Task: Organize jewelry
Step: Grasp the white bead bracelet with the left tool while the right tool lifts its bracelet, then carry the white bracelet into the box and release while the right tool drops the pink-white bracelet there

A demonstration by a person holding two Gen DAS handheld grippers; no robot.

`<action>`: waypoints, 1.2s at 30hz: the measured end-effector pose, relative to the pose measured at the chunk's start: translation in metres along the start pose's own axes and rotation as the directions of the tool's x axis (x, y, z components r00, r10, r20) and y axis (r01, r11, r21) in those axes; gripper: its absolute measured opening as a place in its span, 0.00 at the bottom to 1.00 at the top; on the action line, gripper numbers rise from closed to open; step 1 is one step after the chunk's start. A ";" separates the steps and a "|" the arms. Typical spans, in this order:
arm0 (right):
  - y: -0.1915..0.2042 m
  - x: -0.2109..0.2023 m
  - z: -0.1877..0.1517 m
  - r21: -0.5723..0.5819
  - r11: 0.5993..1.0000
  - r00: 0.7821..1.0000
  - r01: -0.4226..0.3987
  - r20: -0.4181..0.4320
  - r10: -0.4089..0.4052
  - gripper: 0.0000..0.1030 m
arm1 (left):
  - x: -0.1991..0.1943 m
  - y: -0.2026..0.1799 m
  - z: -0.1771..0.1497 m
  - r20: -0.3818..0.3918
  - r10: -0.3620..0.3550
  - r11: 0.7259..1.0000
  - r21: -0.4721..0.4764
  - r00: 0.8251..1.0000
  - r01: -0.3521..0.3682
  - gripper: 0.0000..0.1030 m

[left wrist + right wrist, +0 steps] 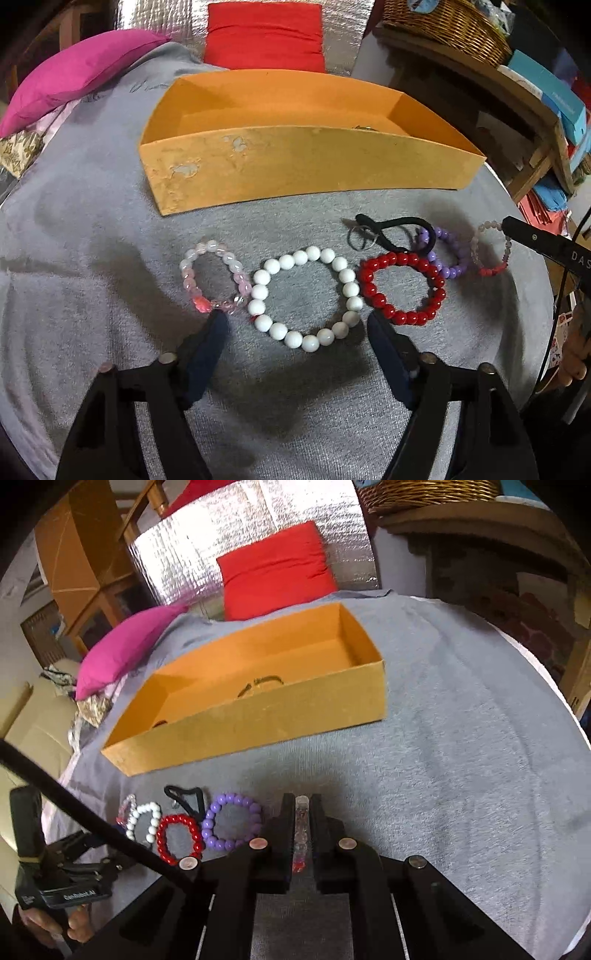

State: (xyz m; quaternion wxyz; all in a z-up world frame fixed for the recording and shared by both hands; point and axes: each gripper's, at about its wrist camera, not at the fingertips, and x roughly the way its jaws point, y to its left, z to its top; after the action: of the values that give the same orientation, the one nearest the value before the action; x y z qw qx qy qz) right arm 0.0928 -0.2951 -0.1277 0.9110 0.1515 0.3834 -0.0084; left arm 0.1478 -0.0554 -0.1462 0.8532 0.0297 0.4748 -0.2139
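Several bead bracelets lie in a row on the grey cloth (92,258) in front of an orange box (295,166). My left gripper (295,319) is open, its fingers on either side of the white bracelet (303,299) without pressing it. Its left fingertip (218,325) touches the pale pink bracelet (212,277). To the right lie a red bracelet (402,288), a purple one (448,254) and a black hair tie (391,227). My right gripper (301,801) is shut on a clear bead bracelet (301,834) with a red knot, held a little above the cloth. Dark pieces (258,685) lie in the box (258,723).
A pink cushion (74,70) and a red cushion (264,35) lie behind the box. A wicker basket (443,26) stands on a wooden shelf at the back right. A black cable (92,823) crosses the right wrist view. The cloth's edge drops off on the right.
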 end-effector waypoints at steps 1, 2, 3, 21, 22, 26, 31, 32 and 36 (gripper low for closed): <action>0.000 0.000 0.000 0.001 1.000 1.000 -0.001 0.001 0.001 0.08 | 0.001 -0.002 0.000 0.001 0.000 1.000 0.010 1.000 0.000 0.56; 0.001 0.000 0.000 0.000 1.000 1.000 -0.002 0.001 0.002 0.08 | -0.001 -0.003 -0.001 0.004 0.006 1.000 0.016 1.000 -0.006 0.48; 0.001 0.000 0.000 -0.002 1.000 1.000 -0.004 0.000 0.004 0.08 | -0.001 -0.003 -0.001 0.010 0.014 1.000 0.021 1.000 -0.014 0.41; 0.002 -0.013 0.001 0.008 0.999 0.997 -0.047 0.061 0.046 0.08 | -0.033 0.013 0.007 0.119 -0.029 1.000 0.009 0.992 0.028 0.09; 0.004 -0.016 0.002 0.005 0.998 0.996 -0.055 0.077 0.055 0.08 | -0.038 0.011 0.007 0.131 -0.036 0.999 0.015 0.991 0.034 0.09; 0.009 -0.022 0.004 0.001 0.997 0.992 -0.071 0.109 0.071 0.08 | -0.052 0.006 0.012 0.167 -0.061 0.998 0.036 0.984 0.056 0.09; 0.017 -0.024 0.008 -0.002 0.996 0.988 -0.086 0.128 0.086 0.08 | -0.071 -0.005 0.023 0.224 -0.109 0.993 0.062 0.969 0.097 0.09; 0.017 -0.025 0.009 -0.003 0.996 0.987 -0.086 0.136 0.086 0.08 | -0.075 -0.007 0.026 0.236 -0.115 0.993 0.067 0.965 0.102 0.09; 0.021 -0.034 0.019 -0.012 0.996 0.977 -0.088 0.193 0.089 0.08 | -0.085 -0.011 0.047 0.277 -0.144 0.989 0.068 0.950 0.130 0.09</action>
State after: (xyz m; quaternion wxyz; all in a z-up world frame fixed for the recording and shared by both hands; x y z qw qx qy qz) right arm 0.0853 -0.2840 -0.0856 0.9437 0.1654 0.2859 0.0181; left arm 0.1424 -0.0488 -0.0487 0.8940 -0.0129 0.3446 -0.2863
